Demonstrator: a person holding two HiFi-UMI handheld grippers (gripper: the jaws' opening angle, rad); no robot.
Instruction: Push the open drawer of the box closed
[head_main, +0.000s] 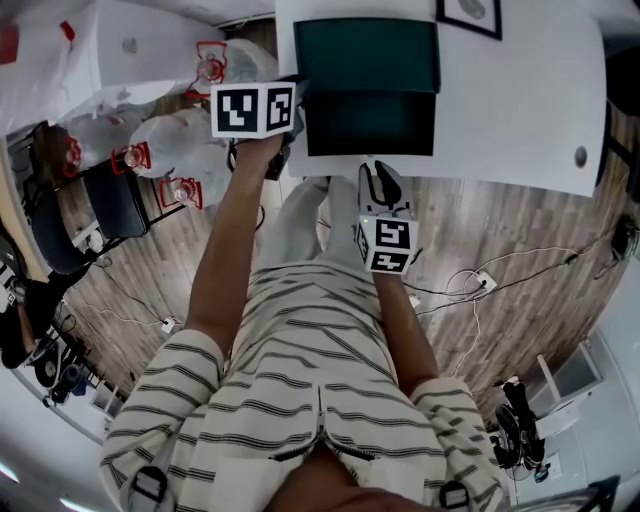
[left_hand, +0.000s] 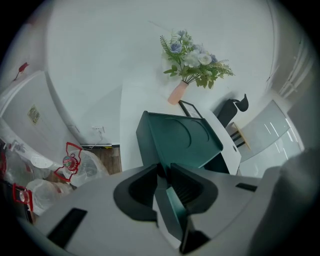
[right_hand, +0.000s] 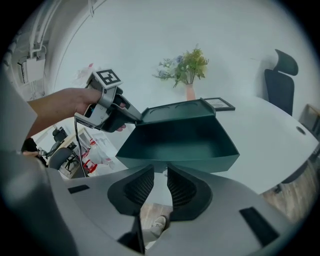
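A dark green box (head_main: 365, 55) stands on the white table, its drawer (head_main: 370, 125) pulled out toward me and empty inside (right_hand: 175, 142). My left gripper (head_main: 296, 102) is at the box's near left corner, shut on a thin green edge of the box (left_hand: 172, 205); the right gripper view shows that grip from the side (right_hand: 136, 116). My right gripper (head_main: 378, 178) hangs just in front of the drawer's front panel (right_hand: 175, 162), below the table edge. Its jaws (right_hand: 160, 175) stand open with only floor showing between them.
The white table (head_main: 520, 100) carries a framed picture (head_main: 470, 15) and a vase of flowers (left_hand: 177, 92) behind the box. Plastic bags (head_main: 170, 140) and a dark chair (head_main: 115, 200) crowd the left. Cables (head_main: 480, 280) lie on the wooden floor. An office chair (right_hand: 280, 80) stands beyond the table.
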